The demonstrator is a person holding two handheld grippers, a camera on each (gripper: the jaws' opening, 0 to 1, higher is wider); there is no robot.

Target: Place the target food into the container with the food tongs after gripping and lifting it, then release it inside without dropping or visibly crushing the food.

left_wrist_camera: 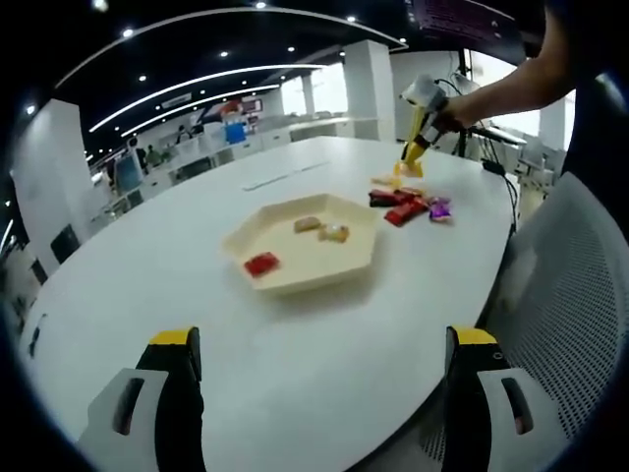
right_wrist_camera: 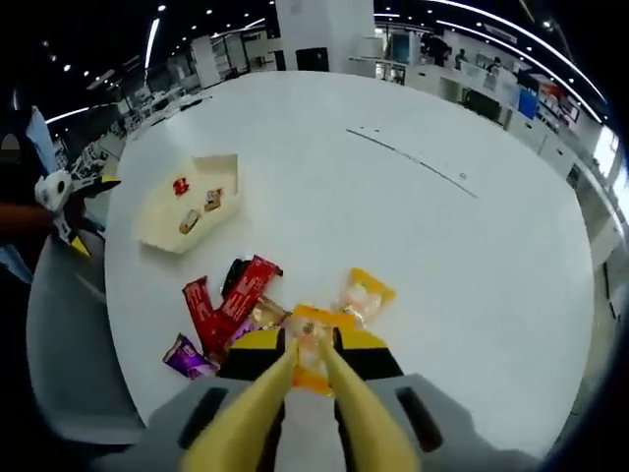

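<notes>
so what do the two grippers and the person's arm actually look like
The left gripper has black jaws capped with yellow tips, set on pale grey housings with dark slots. The right gripper has grey housings with dark slots and carries long yellow tongs on its jaws. The person's forearm is bare, no sleeve.

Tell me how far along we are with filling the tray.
Done: three snacks already lie in the tray, one of them a red packet.
In hand: the right gripper has the tongs closing on an orange packet in the pile, not yet lifted.
Left: lift it, carry it to the tray, release it, then move the remaining packets. The left gripper is open and idle.
</notes>
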